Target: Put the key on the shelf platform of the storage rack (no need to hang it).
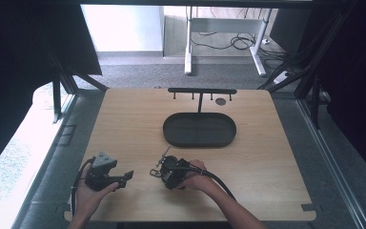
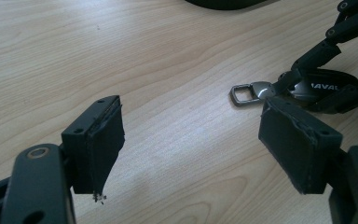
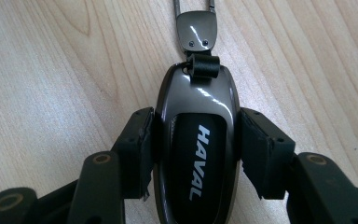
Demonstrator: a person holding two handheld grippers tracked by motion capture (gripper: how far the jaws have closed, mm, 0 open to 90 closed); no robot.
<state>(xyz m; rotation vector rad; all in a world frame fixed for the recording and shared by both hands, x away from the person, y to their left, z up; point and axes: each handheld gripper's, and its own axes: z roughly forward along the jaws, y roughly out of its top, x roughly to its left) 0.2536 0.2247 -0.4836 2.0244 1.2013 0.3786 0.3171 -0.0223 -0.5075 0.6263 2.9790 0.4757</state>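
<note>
A dark glossy car key fob [image 3: 196, 98] marked HAVAL lies flat on the wooden table [image 1: 267, 157], with a metal clasp and ring [image 2: 244, 93] at its far end. My right gripper [image 3: 199, 137] is shut on the fob, one pad pressed against each of its long sides. In the high view this gripper [image 1: 164, 172] sits near the table's front middle, held by a hand. My left gripper [image 2: 198, 135] is open with only bare wood between its pads. It rests to the left [image 1: 125, 180], a short way from the fob's ring and pointing toward it.
A black oval tray [image 1: 169, 130] sits at the table's centre, beyond the grippers. Behind it stands a low black rack [image 1: 201, 90] with small hooks, and a small round disc [image 1: 220, 101] lies beside it. Black frame struts flank the table.
</note>
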